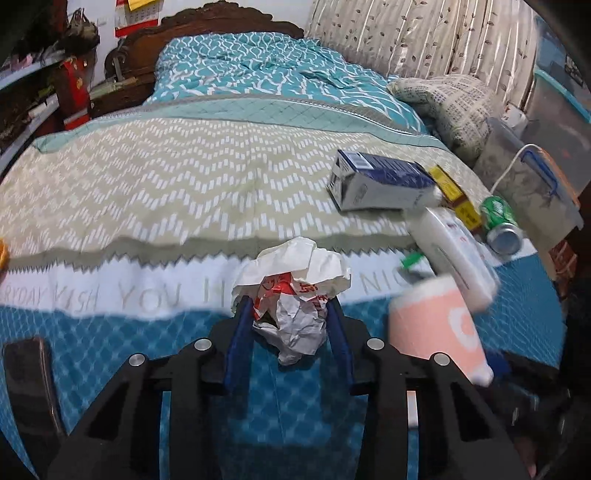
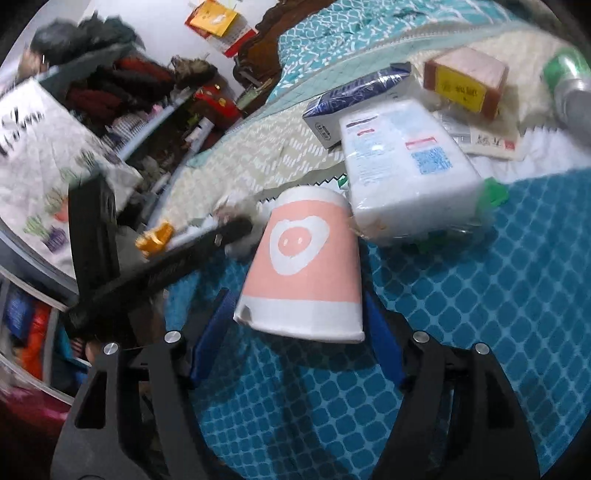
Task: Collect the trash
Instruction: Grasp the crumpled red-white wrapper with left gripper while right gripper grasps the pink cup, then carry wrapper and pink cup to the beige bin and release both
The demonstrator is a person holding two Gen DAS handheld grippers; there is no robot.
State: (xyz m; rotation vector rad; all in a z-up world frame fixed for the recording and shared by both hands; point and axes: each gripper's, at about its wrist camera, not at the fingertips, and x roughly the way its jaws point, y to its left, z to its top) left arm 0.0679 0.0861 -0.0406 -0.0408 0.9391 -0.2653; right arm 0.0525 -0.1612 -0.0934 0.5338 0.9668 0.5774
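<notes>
The left gripper (image 1: 290,325) pinches a crumpled wrapper (image 1: 291,295) above the bed (image 1: 147,192). The right gripper (image 2: 299,317) brackets an upturned pink cup (image 2: 303,266), fingers wide, seemingly not yet touching. Closing hard could crush the cup or tip it away.

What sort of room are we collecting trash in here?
Most likely a bedroom. A bed with a teal patterned quilt and a carved wooden headboard fills the view, a pillow lies near the curtain, and cluttered shelves stand alongside.
</notes>
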